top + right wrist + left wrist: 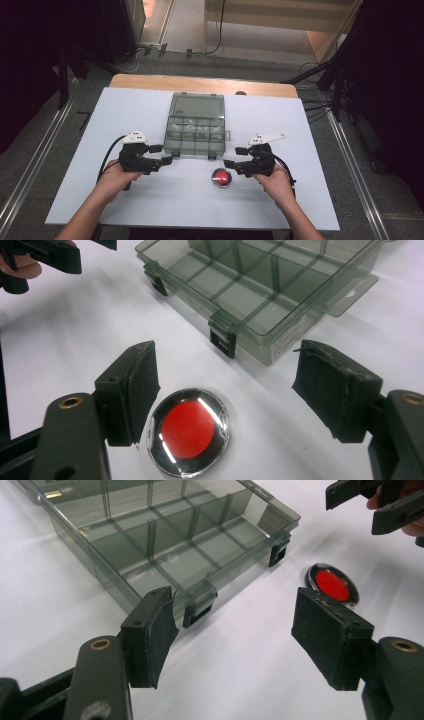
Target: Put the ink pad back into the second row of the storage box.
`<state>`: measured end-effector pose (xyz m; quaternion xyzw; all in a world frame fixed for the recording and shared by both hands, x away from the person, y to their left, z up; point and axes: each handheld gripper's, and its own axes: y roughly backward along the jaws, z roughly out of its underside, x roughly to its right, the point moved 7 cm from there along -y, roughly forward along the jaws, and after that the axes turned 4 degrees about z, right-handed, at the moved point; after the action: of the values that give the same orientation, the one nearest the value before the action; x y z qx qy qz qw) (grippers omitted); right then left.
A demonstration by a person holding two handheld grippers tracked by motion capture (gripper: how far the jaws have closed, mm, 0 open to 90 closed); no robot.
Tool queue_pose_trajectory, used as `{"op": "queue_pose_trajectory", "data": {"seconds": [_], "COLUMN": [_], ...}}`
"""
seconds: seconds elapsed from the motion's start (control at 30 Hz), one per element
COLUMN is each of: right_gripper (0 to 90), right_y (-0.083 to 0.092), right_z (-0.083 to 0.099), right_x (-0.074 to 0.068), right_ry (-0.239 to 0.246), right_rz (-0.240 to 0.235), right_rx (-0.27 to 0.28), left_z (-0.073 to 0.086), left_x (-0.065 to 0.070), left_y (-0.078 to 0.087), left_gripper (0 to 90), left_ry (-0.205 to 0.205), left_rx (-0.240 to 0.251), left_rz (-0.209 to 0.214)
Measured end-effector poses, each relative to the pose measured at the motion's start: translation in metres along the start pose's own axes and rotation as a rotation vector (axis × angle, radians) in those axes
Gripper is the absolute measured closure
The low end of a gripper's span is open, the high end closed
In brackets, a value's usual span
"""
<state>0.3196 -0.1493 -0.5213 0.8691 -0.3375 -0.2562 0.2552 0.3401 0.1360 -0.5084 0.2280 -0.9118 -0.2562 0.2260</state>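
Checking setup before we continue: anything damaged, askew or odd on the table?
Minor wear only: the foam pads on the left gripper look frayed and peeling at the edges, likewise on the right gripper. The compartment box sits square and closed; the round red-centred tin lies flat, intact.

Both forearms enter from the bottom of the high view, angled inward. Left hand (112,177) grips the left gripper (161,155) from behind, jaws wide apart, nothing between them, pointing right. Right hand (275,181) holds the right gripper (235,157), jaws also spread and empty, pointing left. The two grippers face each other, well apart, both low over the table.
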Motion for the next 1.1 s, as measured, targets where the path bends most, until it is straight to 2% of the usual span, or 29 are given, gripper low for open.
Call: {"op": "queue_pose_trajectory", "data": {"seconds": [0.3,0.5,0.7,1.1], "right_gripper": [24.6,22.1,21.8,21.7], "right_y": [-0.005,-0.008,-0.011,-0.021], "right_z": [0.003,0.004,0.004,0.007], "right_x": [-0.007,-0.012,-0.013,-0.016], "right_ry": [0.021,0.052,0.069,0.117], "right_rz": [-0.018,-0.032,-0.035,-0.040], "right_rx": [-0.029,-0.053,-0.062,-0.113], "left_z": [0.011,0.023,0.025,0.031], "left_x": [0.005,0.005,0.005,-0.002], "left_y": [0.009,0.017,0.019,0.026], "left_gripper": [33.4,33.4,33.4,33.4], "left_ry": [-0.025,-0.022,-0.029,-0.013], "left_rx": [-0.002,-0.012,-0.011,-0.018], "left_rz": [0.020,0.022,0.032,0.009]}}
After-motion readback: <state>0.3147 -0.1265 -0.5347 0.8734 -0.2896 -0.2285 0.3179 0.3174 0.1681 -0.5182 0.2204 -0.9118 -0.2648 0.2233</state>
